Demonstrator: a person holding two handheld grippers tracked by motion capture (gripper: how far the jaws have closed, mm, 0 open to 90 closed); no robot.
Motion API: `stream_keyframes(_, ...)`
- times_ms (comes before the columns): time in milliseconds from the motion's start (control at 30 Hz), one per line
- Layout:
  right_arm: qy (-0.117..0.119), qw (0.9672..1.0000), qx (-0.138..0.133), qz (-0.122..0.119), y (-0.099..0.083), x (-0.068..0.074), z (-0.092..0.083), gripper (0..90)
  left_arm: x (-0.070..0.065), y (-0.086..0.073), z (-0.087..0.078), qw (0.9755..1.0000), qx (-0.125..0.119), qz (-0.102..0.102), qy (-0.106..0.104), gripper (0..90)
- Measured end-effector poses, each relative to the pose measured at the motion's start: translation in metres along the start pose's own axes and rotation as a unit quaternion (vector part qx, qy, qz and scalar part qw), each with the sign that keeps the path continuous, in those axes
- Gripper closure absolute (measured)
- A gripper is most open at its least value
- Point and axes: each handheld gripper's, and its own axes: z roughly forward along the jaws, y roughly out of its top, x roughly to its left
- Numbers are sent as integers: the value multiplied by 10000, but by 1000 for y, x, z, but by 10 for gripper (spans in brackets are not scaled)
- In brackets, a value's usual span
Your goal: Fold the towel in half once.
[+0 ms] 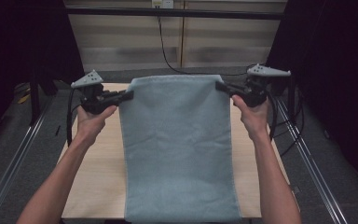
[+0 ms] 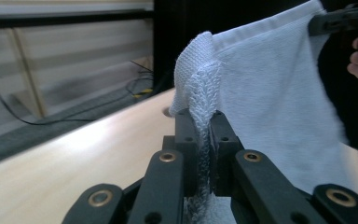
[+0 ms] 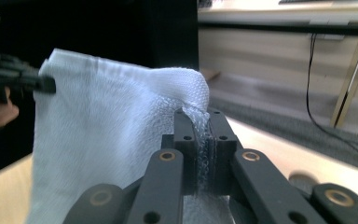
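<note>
A pale blue-grey towel (image 1: 177,140) hangs stretched between the two grippers, its lower end draped over the near edge of the wooden table (image 1: 95,186). My left gripper (image 1: 129,95) is shut on the towel's upper left corner (image 2: 200,93), the weave pinched between its black jaws. My right gripper (image 1: 220,86) is shut on the upper right corner (image 3: 193,100). Both grippers are raised above the table's far end. In the left gripper view the right gripper (image 2: 340,18) shows at the far corner; in the right gripper view the left gripper (image 3: 28,84) does likewise.
Metal rails (image 1: 23,140) run along both sides of the table on grey floor. A black cable (image 1: 165,51) hangs down the pale back wall. Dark curtains stand at left and right. A round hole (image 3: 303,179) marks the tabletop.
</note>
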Motion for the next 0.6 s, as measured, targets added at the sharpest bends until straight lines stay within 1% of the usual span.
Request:
stream_keyframes(67, 95, 9999, 101, -24, -14, 6, -9, 852, -9, -11, -4, 9999, 40, -7, -143, 849)
stream_keyframes(100, 117, 9998, 166, -70, -21, 10, -14, 852, -15, -17, -7, 9998, 69, 41, -178, 849)
stream_keyframes(133, 169, 9996, 194, -74, -28, 14, -20, 852, -20, -23, -11, 9996, 48, 43, -288, 849)
stream_keyframes(167, 228, 9995, 227, -66, -35, 18, -26, 852, -24, -27, -13, 9993, 95, 35, -367, 849)
stream_keyframes(200, 246, 9993, 269, -70, -40, 22, -31, 852, -33, -35, -17, 9991, 167, 105, -374, 849)
stream_keyframes(233, 298, 9990, 306, -117, -48, 28, -40, 852, -37, -40, -20, 9989, 174, 107, -429, 849)
stream_keyframes(267, 360, 9988, 297, -110, -54, 32, -47, 852, -45, -49, -25, 9988, 228, 75, -438, 849)
stream_keyframes(300, 453, 9986, 266, -46, -63, 38, -57, 852, -51, -58, -29, 9989, 252, 65, -388, 849)
stream_keyframes(333, 494, 9983, 291, -34, -70, 42, -64, 851, -55, -66, -33, 9986, 309, 24, -418, 849)
stream_keyframes(367, 505, 9982, 319, -11, -78, 47, -71, 852, -58, -75, -37, 9983, 344, -102, -456, 849)
stream_keyframes(400, 529, 9979, 382, 51, -86, 51, -77, 852, -62, -84, -41, 9976, 360, -225, -553, 849)
stream_keyframes(433, 545, 9973, 482, 83, -95, 55, -81, 852, -65, -92, -44, 9966, 403, -247, -675, 849)
stream_keyframes(467, 392, 9974, 602, 32, -105, 61, -85, 852, -69, -100, -47, 9963, 459, -258, -680, 848)
stream_keyframes(500, 363, 9972, 657, 4, -114, 65, -89, 852, -73, -109, -49, 9957, 500, -300, -725, 848)
stream_keyframes(533, 443, 9963, 734, 71, -123, 69, -93, 852, -77, -119, -50, 9947, 560, -378, -775, 848)
stream_keyframes(567, 464, 9953, 846, 73, -131, 73, -96, 852, -80, -129, -50, 9936, 610, -489, -816, 848)
stream_keyframes(600, 477, 9944, 942, 103, -140, 75, -98, 852, -83, -139, -49, 9919, 724, -563, -882, 848)
